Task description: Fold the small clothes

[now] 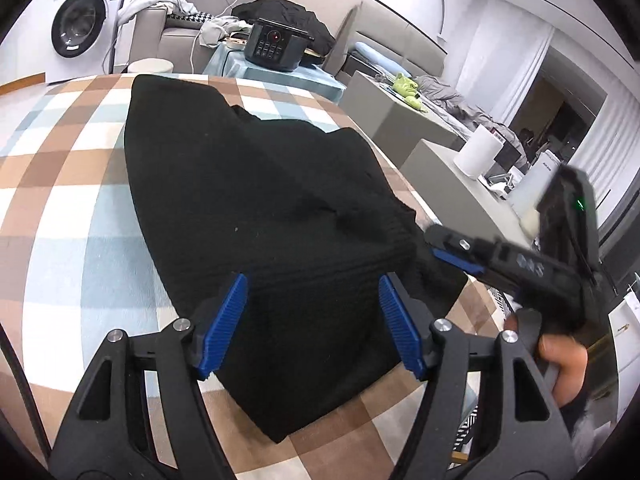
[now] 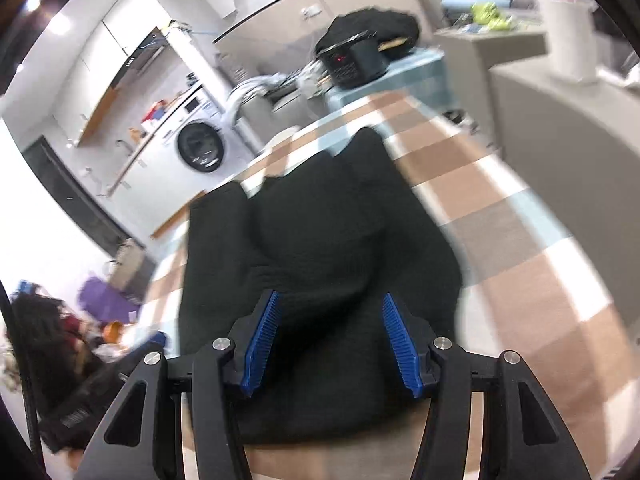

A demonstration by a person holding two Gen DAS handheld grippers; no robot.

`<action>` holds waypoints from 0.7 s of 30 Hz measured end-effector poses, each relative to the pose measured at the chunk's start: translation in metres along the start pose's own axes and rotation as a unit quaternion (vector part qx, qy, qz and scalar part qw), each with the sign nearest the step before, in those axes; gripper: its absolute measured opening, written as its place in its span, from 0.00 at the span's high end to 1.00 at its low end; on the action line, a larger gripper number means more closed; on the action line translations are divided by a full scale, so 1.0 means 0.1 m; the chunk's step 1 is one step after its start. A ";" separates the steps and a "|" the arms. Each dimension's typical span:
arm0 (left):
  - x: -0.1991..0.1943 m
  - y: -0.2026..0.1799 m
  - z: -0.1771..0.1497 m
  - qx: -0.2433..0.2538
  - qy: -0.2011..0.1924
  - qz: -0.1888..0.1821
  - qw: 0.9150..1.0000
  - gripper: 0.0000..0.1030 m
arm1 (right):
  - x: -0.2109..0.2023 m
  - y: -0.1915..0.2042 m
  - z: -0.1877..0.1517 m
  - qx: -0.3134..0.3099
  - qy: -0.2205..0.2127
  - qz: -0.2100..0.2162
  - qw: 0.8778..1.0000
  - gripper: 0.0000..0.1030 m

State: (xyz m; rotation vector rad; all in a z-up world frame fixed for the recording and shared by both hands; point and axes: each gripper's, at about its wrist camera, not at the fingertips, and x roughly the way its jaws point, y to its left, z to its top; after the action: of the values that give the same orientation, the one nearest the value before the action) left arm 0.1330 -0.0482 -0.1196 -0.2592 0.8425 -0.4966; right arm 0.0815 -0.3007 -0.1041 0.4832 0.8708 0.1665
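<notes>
A black knitted garment (image 1: 256, 200) lies folded on a checked tablecloth (image 1: 60, 200). My left gripper (image 1: 312, 292) is open, its blue pads above the garment's near end, holding nothing. My right gripper (image 1: 440, 246) shows in the left wrist view at the garment's right edge. In the right wrist view the right gripper (image 2: 330, 312) is open over the garment (image 2: 320, 232), its blue pads apart and empty. That view is blurred.
A black cooker (image 1: 274, 44) stands on a blue-covered stand beyond the table. A washing machine (image 1: 78, 24) is at the far left. Grey cabinets with a white roll (image 1: 478, 152) stand to the right. The table's edge (image 1: 360, 432) is near me.
</notes>
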 end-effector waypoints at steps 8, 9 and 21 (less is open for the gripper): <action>0.06 0.00 -0.05 -0.006 -0.003 0.016 1.000 0.37 | 0.49 0.01 0.13 0.048 0.048 0.020 0.997 0.47; 0.04 0.04 -0.05 -0.007 -0.006 0.019 1.000 0.37 | 0.53 0.01 0.14 0.047 0.050 0.018 0.997 0.48; 0.00 -0.06 -0.02 -0.010 -0.014 0.013 1.000 0.37 | 0.31 -0.18 0.13 0.105 0.043 0.007 0.994 0.54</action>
State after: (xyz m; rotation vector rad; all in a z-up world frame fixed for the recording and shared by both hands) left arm 0.1297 -0.0528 -0.1183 -0.2724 0.8231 -0.4586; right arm 0.1102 -0.3101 -0.1269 0.6827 0.9743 0.1101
